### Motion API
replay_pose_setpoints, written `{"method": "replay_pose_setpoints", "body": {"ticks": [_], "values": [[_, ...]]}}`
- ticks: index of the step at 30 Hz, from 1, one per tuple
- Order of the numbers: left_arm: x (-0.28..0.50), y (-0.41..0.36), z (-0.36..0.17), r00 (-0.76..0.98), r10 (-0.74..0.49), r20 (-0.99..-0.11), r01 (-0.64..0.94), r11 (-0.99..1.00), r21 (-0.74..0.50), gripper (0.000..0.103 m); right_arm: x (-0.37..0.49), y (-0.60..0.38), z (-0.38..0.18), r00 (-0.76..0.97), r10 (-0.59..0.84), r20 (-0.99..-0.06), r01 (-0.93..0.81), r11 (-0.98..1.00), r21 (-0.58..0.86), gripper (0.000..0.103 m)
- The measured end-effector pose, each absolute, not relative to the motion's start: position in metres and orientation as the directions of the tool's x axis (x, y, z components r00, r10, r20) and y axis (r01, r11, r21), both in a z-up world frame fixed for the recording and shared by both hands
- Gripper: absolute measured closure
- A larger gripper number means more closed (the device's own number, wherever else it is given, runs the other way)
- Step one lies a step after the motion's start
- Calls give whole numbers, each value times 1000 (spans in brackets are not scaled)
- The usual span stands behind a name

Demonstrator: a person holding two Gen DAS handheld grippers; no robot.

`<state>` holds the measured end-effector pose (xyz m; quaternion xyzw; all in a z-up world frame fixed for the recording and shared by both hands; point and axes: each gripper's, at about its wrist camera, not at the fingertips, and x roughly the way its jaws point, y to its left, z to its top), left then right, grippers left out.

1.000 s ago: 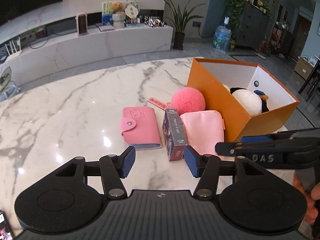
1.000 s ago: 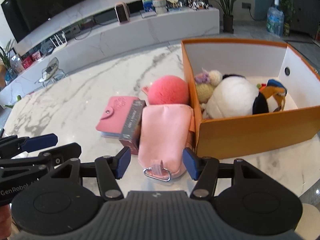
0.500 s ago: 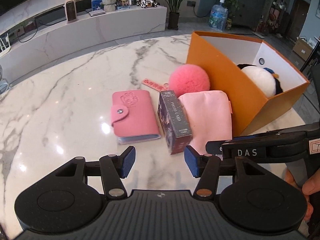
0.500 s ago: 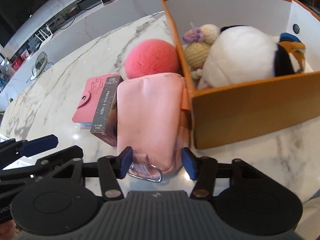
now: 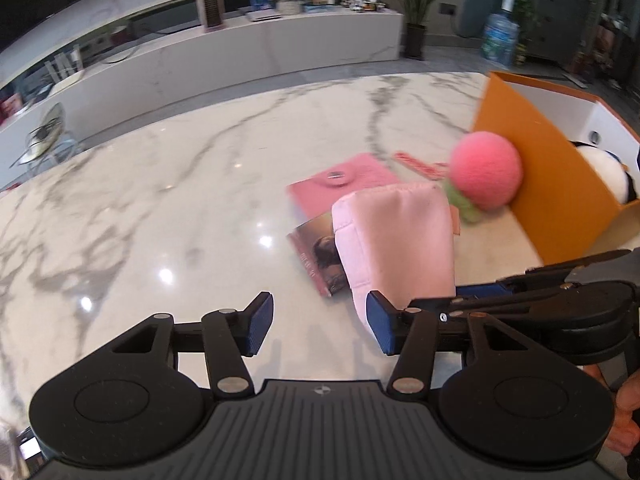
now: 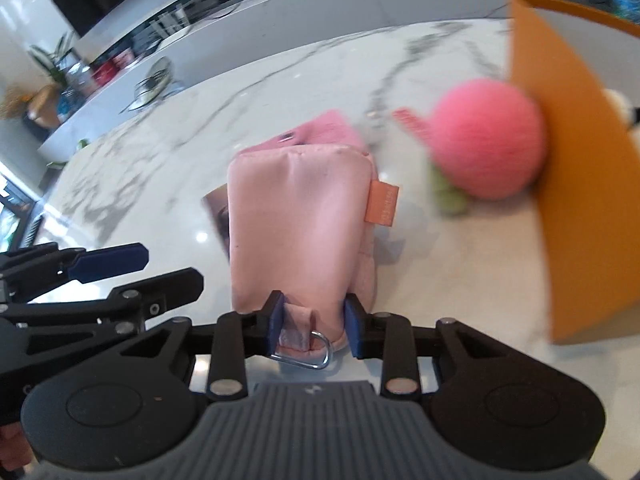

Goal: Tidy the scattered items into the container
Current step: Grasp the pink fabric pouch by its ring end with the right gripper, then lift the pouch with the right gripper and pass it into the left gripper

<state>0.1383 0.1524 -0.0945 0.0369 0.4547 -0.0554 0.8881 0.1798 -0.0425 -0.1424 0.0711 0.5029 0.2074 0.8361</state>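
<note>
Marble, white with grey veins, made up the wide table (image 5: 180,184), with a long low cabinet (image 5: 240,52) behind it along the wall. At the table's right side stood the orange box (image 6: 580,208), open at the top and already holding a white plush toy (image 5: 604,168), so it was plainly the container for the tidying.

Just beside the box wall, and apparently touching it, rested a fuzzy pink ball (image 6: 486,140), with a small pink tag (image 5: 416,164) lying flat nearby. Left of these lay a pink card wallet (image 5: 344,184) and a small printed box (image 5: 320,252) tipped onto its broad face.

In front of them, the pink pouch (image 6: 300,232) was raised off the marble at its near end. The right gripper (image 6: 314,326) had its blue pads pinched on that end, beside the metal ring (image 6: 312,354), probably because that narrow end fits between the pads and lets the soft body hang free for the swing over the box wall.

The left gripper (image 5: 320,328) hovered with its fingers spread and nothing between them, close beside the right one, likely waiting its turn at the wallet or printed box.
</note>
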Motion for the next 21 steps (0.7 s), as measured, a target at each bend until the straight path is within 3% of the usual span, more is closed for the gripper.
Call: {"method": "replay_pose_setpoints", "body": {"ticks": [7, 10, 13, 15, 18, 21], "values": [[128, 181, -84, 599, -55, -799, 75, 997, -13, 43, 169, -13, -143, 341, 484, -806, -337, 863, 376, 67], [127, 181, -80, 603, -93, -792, 84, 995, -52, 43, 165, -14, -138, 341, 478, -809, -344, 865, 366, 61], [128, 175, -78, 612, -133, -780, 98, 991, -93, 42, 159, -20, -124, 381, 437, -815, -363, 881, 303, 57], [131, 172, -77, 614, -166, -772, 99, 986, -133, 39, 156, -28, -114, 419, 403, -814, -375, 893, 249, 47], [136, 169, -80, 605, -203, -770, 92, 978, -186, 36, 156, -42, -100, 468, 355, -809, -376, 909, 181, 38], [141, 164, -90, 578, -195, -793, 78, 980, -183, 32, 161, -53, -94, 519, 294, -803, -359, 927, 107, 36]]}}
